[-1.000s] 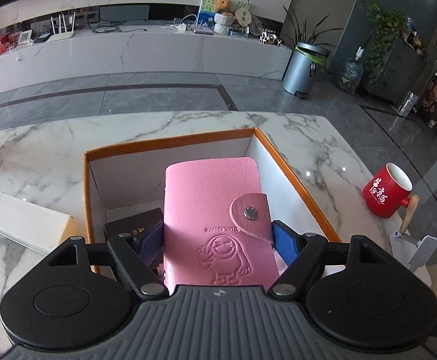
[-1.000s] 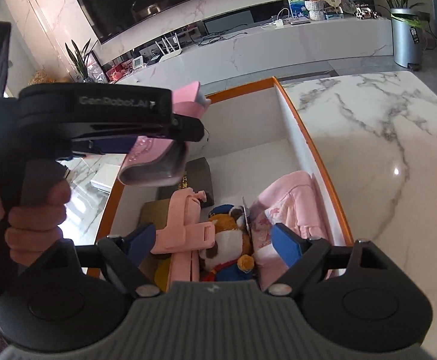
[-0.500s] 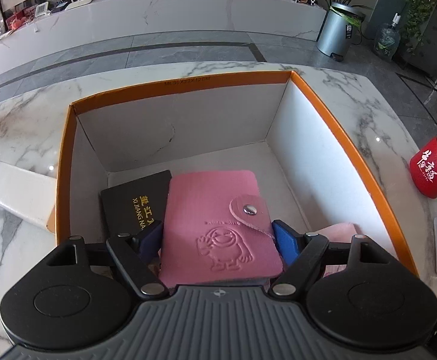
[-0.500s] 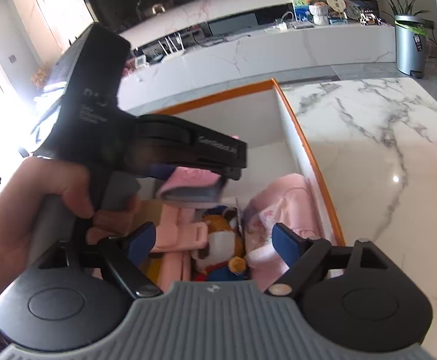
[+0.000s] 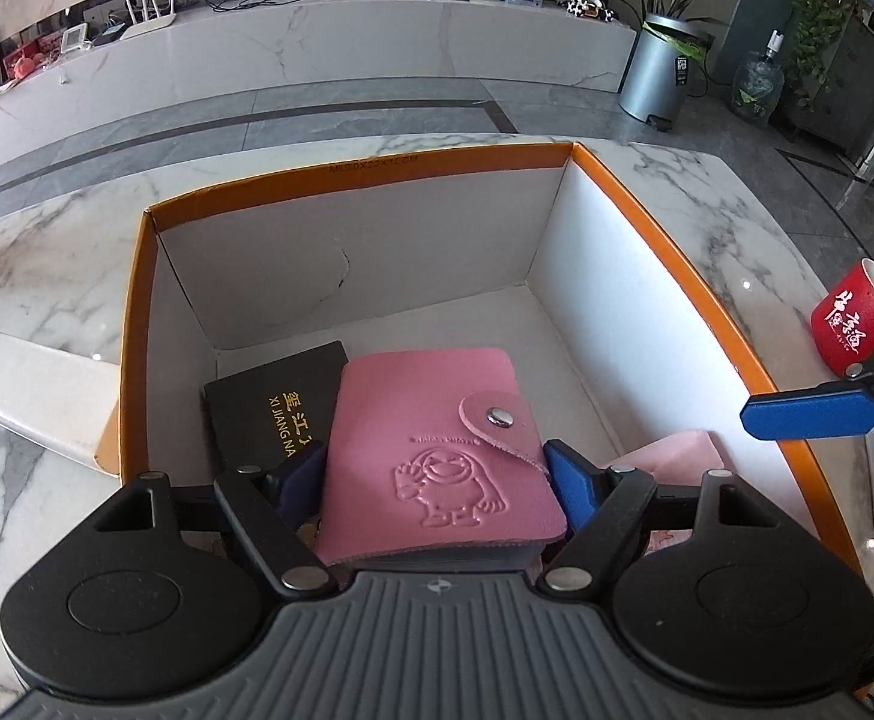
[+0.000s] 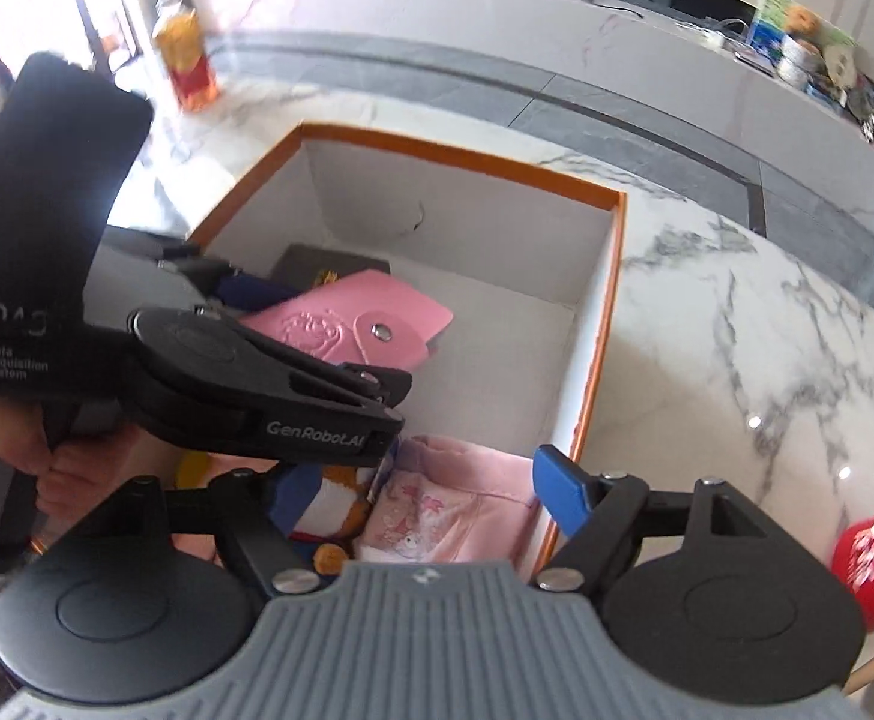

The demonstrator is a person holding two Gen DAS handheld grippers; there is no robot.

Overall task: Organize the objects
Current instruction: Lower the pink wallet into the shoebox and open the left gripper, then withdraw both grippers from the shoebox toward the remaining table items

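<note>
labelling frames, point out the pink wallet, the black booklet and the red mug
pink wallet (image 5: 437, 438), left wrist view, on its embossed front cover
black booklet (image 5: 269, 402), left wrist view, on its cover by the gold lettering
red mug (image 5: 851, 330), left wrist view, on its printed side

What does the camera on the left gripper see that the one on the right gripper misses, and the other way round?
Only the left wrist view: a white box lying outside the orange-rimmed box, and a silver bin on the floor.

Only the right wrist view: a plush toy, an orange drink bottle and the person's hand on the left gripper's handle.

Both: the orange-rimmed box, the pink card holder between the left gripper's jaws, the black booklet, pink cloth and red mug.
</note>
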